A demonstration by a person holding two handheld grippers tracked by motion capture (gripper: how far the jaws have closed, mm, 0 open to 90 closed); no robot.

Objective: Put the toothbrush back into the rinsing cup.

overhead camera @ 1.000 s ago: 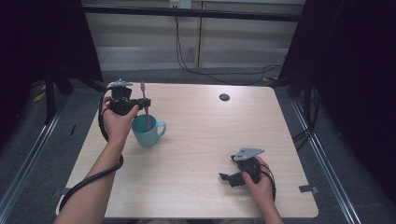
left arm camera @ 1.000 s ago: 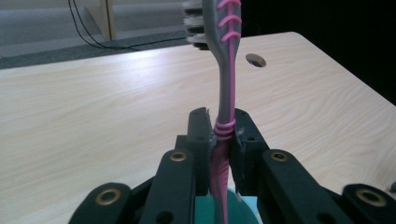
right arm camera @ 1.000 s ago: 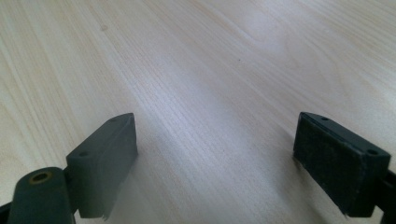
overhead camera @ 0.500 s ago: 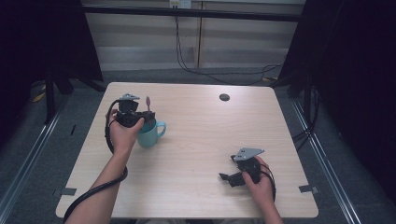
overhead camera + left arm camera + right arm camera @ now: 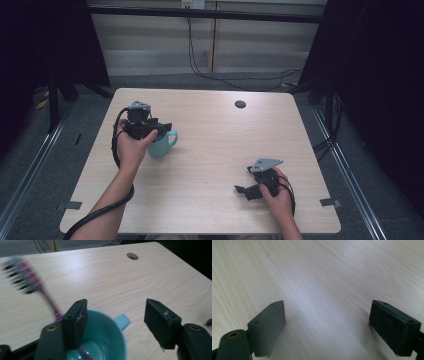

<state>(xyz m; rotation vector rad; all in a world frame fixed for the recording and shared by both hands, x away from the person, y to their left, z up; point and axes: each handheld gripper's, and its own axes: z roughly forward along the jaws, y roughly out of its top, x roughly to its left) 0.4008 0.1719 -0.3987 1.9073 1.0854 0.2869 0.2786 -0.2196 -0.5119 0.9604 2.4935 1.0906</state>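
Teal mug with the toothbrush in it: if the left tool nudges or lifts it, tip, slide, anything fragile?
The teal mug looks squat and wide-mouthed, so it probably resists tipping. On the smooth wooden table a side nudge likely slides it. The toothbrush leans loose against the rim, head well above it, so it may swing or fall out. The left tool straddles the rim, jaws open.
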